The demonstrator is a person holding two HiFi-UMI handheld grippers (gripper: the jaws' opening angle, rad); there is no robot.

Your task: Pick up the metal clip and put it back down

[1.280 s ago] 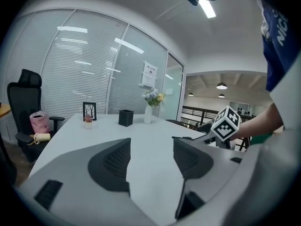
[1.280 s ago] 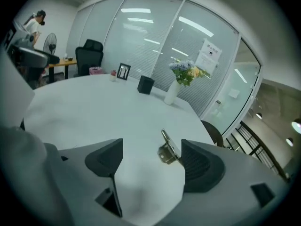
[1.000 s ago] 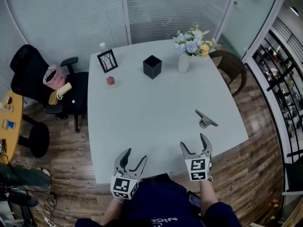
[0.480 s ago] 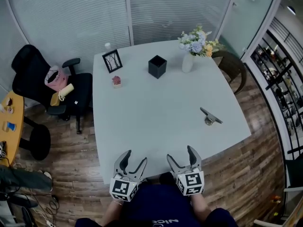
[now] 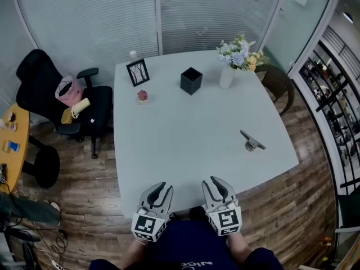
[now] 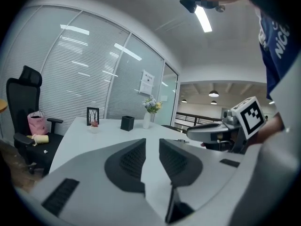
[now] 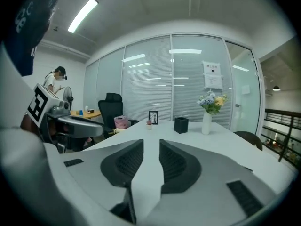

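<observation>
The jaws of the left gripper have just been closing and now stand nearly together, with only a narrow slit between the ribbed pads and nothing in it. The right gripper shows the same: its jaws have just been closing, a thin gap remains, and they hold nothing. Both grippers hang side by side at the near edge of the white table, close to the person's body. The metal clip lies on the table towards its right edge, well apart from both grippers. At the far end stand a black box, a white vase of flowers, a small picture frame and a small pink object.
</observation>
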